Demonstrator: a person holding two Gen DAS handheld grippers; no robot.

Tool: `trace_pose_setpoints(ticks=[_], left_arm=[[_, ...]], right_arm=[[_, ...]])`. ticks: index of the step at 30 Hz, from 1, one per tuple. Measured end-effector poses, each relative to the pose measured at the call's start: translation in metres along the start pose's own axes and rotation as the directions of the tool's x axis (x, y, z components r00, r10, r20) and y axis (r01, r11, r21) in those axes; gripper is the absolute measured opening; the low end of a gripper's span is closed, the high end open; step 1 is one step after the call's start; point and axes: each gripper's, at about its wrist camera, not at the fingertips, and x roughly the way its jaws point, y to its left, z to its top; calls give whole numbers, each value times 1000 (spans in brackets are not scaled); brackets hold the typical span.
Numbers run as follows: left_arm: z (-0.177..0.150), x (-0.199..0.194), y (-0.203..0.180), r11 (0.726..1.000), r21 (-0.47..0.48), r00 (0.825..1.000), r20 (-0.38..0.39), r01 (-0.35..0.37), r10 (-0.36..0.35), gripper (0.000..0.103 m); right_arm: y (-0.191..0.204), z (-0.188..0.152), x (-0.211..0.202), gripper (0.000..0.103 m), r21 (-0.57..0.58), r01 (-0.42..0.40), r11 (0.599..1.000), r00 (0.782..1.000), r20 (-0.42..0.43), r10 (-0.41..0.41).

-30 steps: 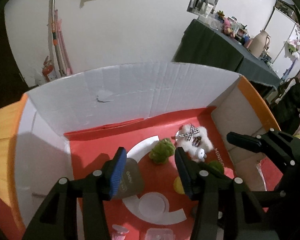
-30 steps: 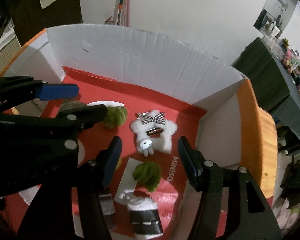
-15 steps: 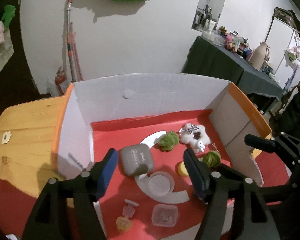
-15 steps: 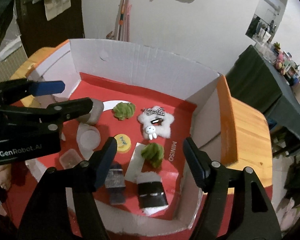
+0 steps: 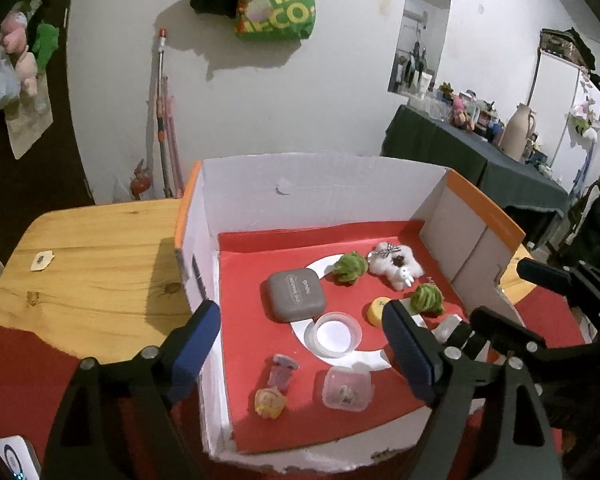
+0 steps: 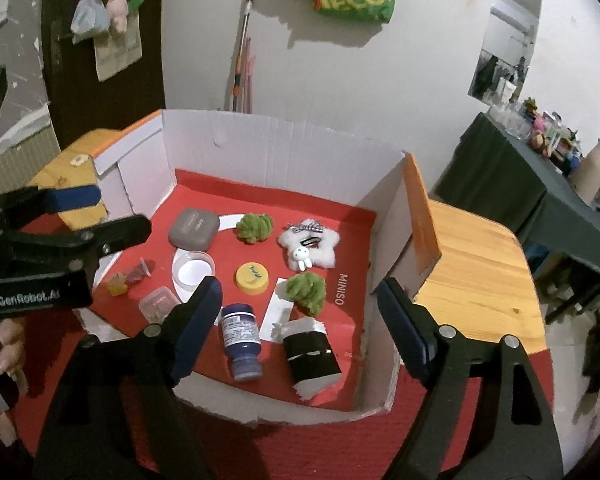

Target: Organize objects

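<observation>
A white cardboard box (image 5: 320, 184) (image 6: 284, 148) with a red floor holds small items. A grey case (image 5: 297, 295) (image 6: 194, 228), two green fuzzy balls (image 6: 255, 227) (image 6: 307, 286), a white plush star with a bunny clip (image 6: 308, 247), a yellow cap (image 6: 252, 277), a clear round lid (image 5: 337, 334), a small clear box (image 5: 346, 390), a blue bottle (image 6: 241, 342) and a black-and-white roll (image 6: 312, 356) lie inside. My left gripper (image 5: 300, 344) is open and empty above the box's near left. My right gripper (image 6: 300, 320) is open and empty above its near edge.
The box stands on a wooden table (image 5: 92, 264) (image 6: 480, 272) with a red cloth (image 5: 28, 364) in front. A small yellow and pink toy (image 5: 274, 390) lies at the box's near left. A dark table with clutter (image 5: 480, 152) stands at the back right.
Both grippers have pulled back and up from inside the box, so the whole box and table now show. The grey case lies free on the box floor.
</observation>
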Motion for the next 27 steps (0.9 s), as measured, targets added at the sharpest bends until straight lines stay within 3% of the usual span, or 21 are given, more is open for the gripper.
trace_pose_setpoints(ticks=[5, 11, 27], left_arm=[[-13, -7, -5, 999, 20, 999, 38, -26, 25, 90], [-30, -15, -14, 996, 56, 991, 117, -70, 63, 98], [-49, 4, -3, 996, -1, 987, 133, -86, 86, 98]], right_arm=[[-1, -12, -5, 83, 15, 34, 999, 997, 68, -35], [-4, -31, -7, 86, 72, 4, 997, 993, 117, -12], [1, -48, 7, 86, 98, 42, 994, 982, 179, -59]])
